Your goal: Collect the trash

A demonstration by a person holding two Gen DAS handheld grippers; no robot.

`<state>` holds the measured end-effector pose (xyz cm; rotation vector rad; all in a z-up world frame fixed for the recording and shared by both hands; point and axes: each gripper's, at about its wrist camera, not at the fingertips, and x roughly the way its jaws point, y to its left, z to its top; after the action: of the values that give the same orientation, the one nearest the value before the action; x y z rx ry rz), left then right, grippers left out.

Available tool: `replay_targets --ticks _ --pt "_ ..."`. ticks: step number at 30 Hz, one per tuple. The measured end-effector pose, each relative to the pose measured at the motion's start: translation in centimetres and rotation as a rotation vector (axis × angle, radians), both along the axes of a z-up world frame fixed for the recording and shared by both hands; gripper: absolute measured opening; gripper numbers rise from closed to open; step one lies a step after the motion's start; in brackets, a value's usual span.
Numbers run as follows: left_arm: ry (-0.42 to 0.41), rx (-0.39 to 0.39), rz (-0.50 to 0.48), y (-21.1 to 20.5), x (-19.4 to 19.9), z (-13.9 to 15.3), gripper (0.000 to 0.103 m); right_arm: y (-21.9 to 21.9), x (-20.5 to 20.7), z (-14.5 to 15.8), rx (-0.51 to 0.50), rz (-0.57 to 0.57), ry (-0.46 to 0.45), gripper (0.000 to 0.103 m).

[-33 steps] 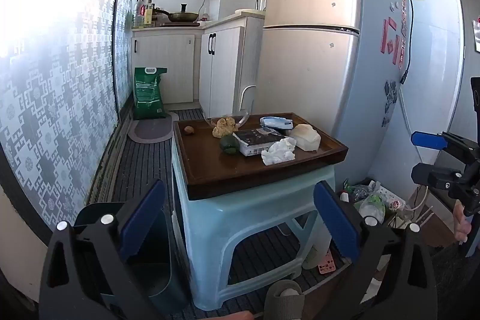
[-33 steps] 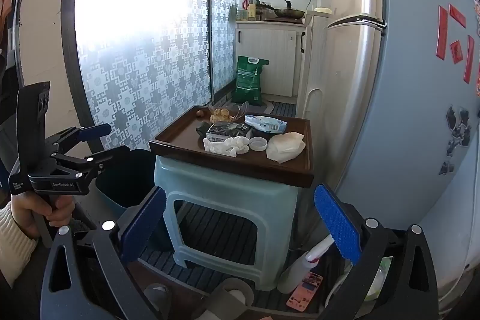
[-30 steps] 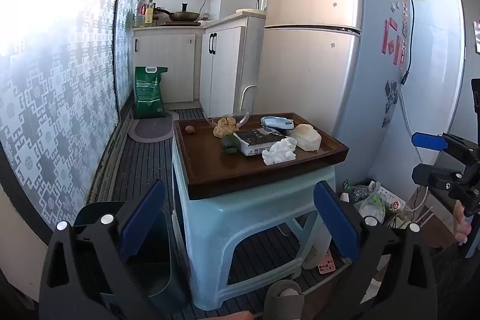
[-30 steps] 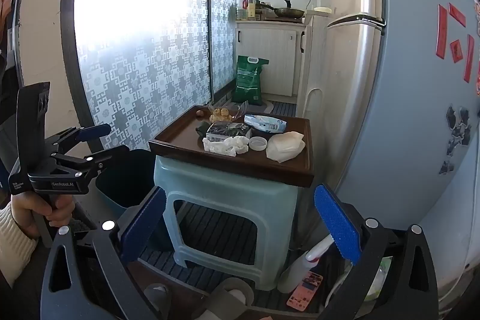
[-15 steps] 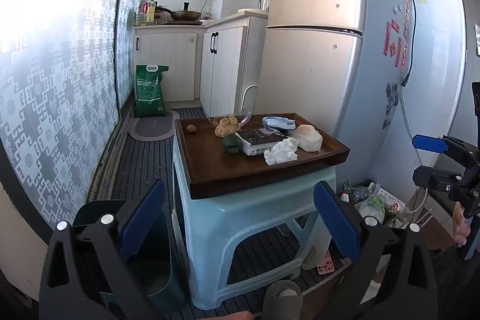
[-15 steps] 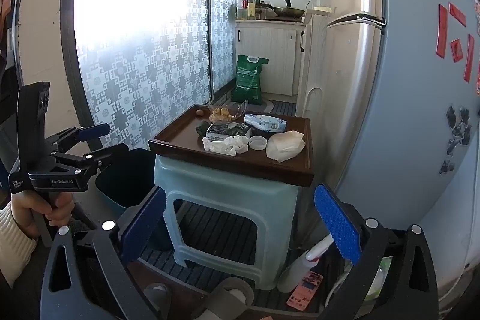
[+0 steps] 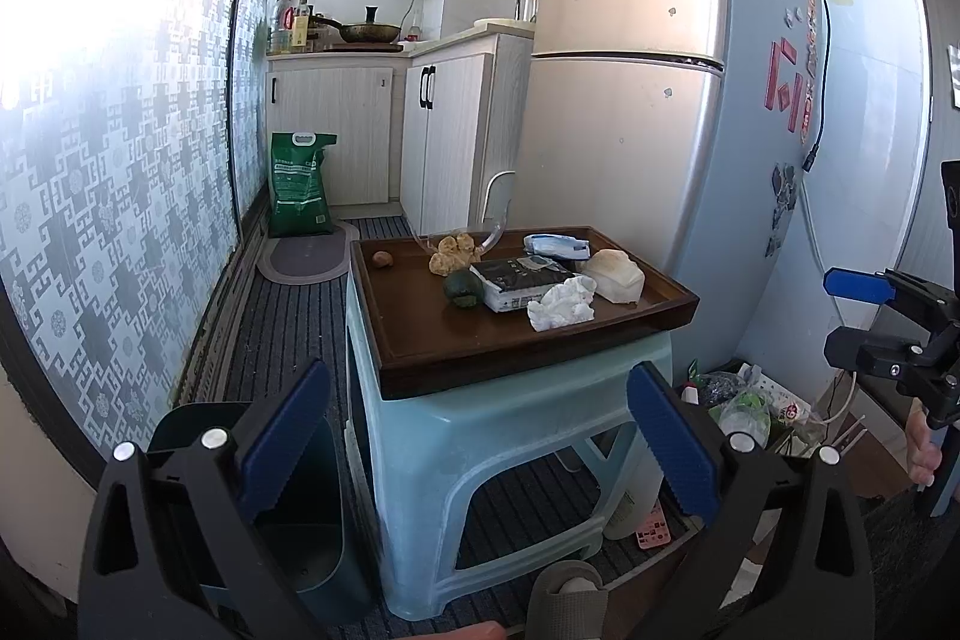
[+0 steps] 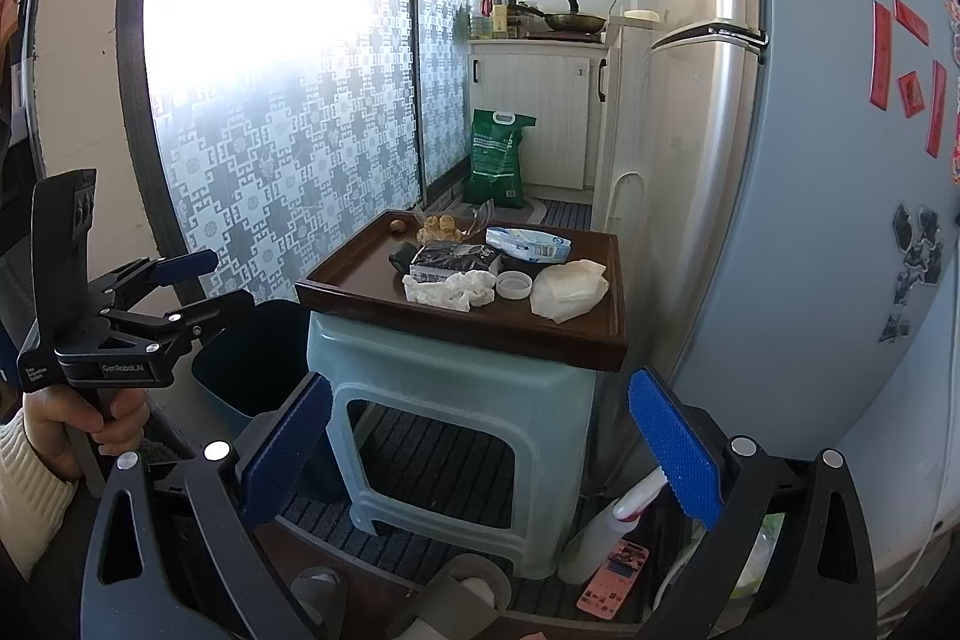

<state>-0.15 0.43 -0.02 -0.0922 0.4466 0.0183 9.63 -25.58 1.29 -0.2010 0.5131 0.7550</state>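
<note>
Left tongs (image 7: 477, 436): spread wide, nothing between the blue pads; held low and short of the stool, well apart from the trash.
Right tongs (image 8: 480, 445): spread wide, holding nothing; also low and short of the stool. Seen from the left wrist view at the right edge (image 7: 840, 316), pads apart.
Left tongs from the right wrist view (image 8: 207, 283): pads parted, a hand (image 8: 90, 421) gripping the handle below.
Tray (image 7: 456, 346): dark brown, rimmed, resting on a pale blue plastic stool (image 7: 480, 424) beside the refrigerator (image 7: 630, 100).
Crumpled tissue (image 7: 561, 304): white, on the tray near its front right, touching the dark packet (image 7: 519, 280).
White wrapper (image 7: 615, 274): on the tray's right side, just beside the tissue.
Plastic lid (image 8: 513, 285): small, white, round, between the tissue and the white wrapper.
Blue-white pouch (image 7: 555, 246): at the tray's far right.
Green scrap (image 7: 462, 289): dark, just left of the packet.
Tan lumps (image 7: 453, 250): at the far side of the tray, with clear plastic behind them.
Brown nut-like item (image 7: 382, 258): alone near the tray's far left corner.
Bin (image 7: 300, 520): dark teal, open, on the floor just left of the stool.
Floor clutter: spray bottle (image 8: 606, 526) and pink item (image 8: 612, 574) at the stool's right foot.
</note>
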Motion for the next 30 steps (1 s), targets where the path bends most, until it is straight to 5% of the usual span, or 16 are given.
replay_targets --ticks 30 --pt "0.001 0.002 -0.001 -0.01 -0.03 0.11 0.100 -0.07 0.02 0.17 0.011 -0.003 0.010 0.100"
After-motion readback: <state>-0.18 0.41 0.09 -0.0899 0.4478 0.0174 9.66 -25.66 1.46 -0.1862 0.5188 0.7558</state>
